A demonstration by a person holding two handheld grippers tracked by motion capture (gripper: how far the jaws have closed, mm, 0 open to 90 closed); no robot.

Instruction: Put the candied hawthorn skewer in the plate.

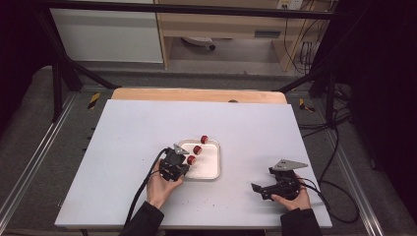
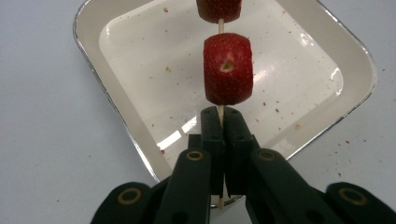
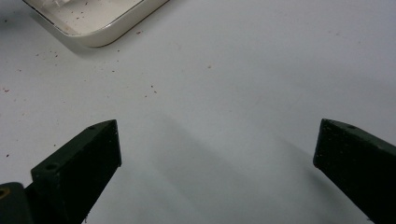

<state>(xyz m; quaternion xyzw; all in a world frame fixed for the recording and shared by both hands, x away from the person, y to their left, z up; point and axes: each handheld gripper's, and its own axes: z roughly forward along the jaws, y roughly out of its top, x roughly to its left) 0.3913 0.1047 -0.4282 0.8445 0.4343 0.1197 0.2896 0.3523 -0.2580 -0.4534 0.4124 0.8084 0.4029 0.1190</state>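
A thin wooden skewer (image 2: 221,111) carries three red strawberry pieces (image 1: 197,149) in a row over a white square tray (image 1: 212,169). My left gripper (image 2: 222,122) is shut on the skewer's near end, just below the closest strawberry (image 2: 228,68). In the high view the left gripper (image 1: 183,158) sits at the tray's left edge, and the farthest strawberry (image 1: 204,139) reaches past the tray's far rim. My right gripper (image 1: 256,189) rests low over the table at the right front, jaws wide open with nothing between its fingers (image 3: 81,165).
The tray (image 2: 121,116) is bare inside apart from red specks. Small red crumbs dot the white table (image 3: 149,88) near the tray corner (image 3: 98,35). A wooden board edge (image 1: 196,94) runs along the table's far side.
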